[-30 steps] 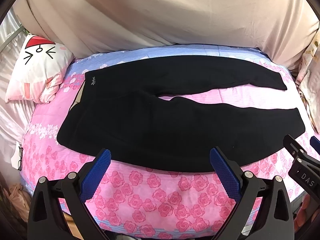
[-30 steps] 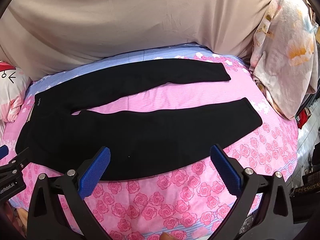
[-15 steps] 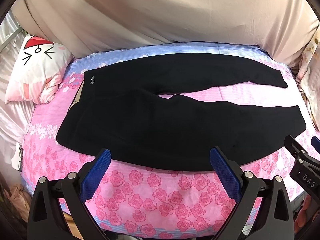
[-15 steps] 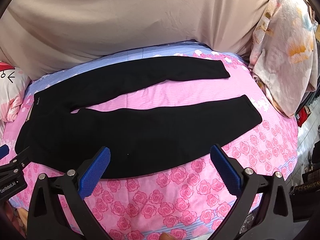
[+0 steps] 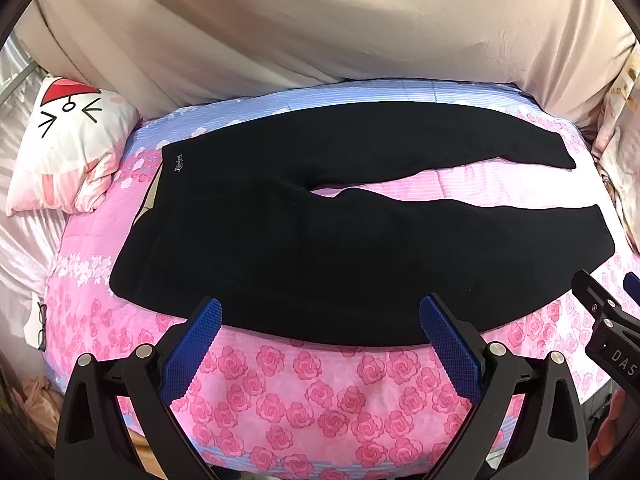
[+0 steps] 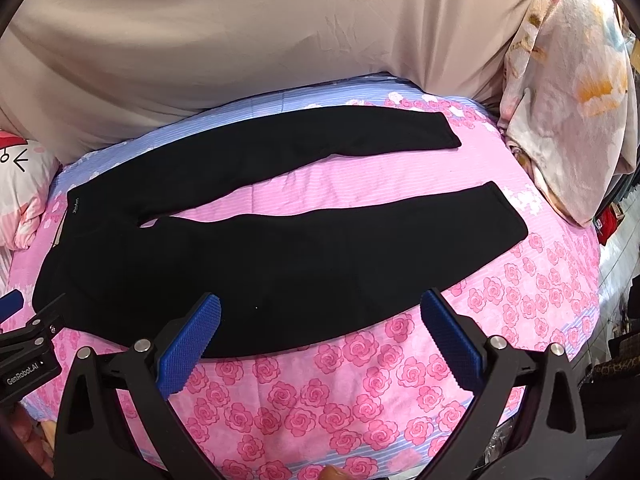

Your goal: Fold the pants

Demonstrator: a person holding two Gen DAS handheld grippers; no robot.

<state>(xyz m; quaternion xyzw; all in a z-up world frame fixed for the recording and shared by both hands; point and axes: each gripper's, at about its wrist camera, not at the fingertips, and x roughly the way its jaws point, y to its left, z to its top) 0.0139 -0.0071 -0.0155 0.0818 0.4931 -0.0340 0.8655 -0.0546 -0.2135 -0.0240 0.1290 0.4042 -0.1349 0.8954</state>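
Black pants [image 5: 320,240] lie flat on the bed, waist to the left, both legs spread apart and pointing right; they also show in the right wrist view [image 6: 280,256]. A small white logo [image 5: 178,162] marks the waistband. My left gripper [image 5: 320,320] is open and empty, hovering above the near edge of the near leg. My right gripper [image 6: 320,316] is open and empty, also above the near leg's edge, further right. Each gripper's side shows at the other view's edge.
The bed has a pink rose-print cover [image 5: 320,392] with a blue striped band at the back [image 5: 360,92]. A cat-face pillow [image 5: 68,148] lies at the left, a floral pillow [image 6: 568,100] at the right, a beige sheet [image 5: 320,20] behind.
Both grippers have drifted slightly forward and up over the bed; the pants sit a little lower in view. Both stay open.
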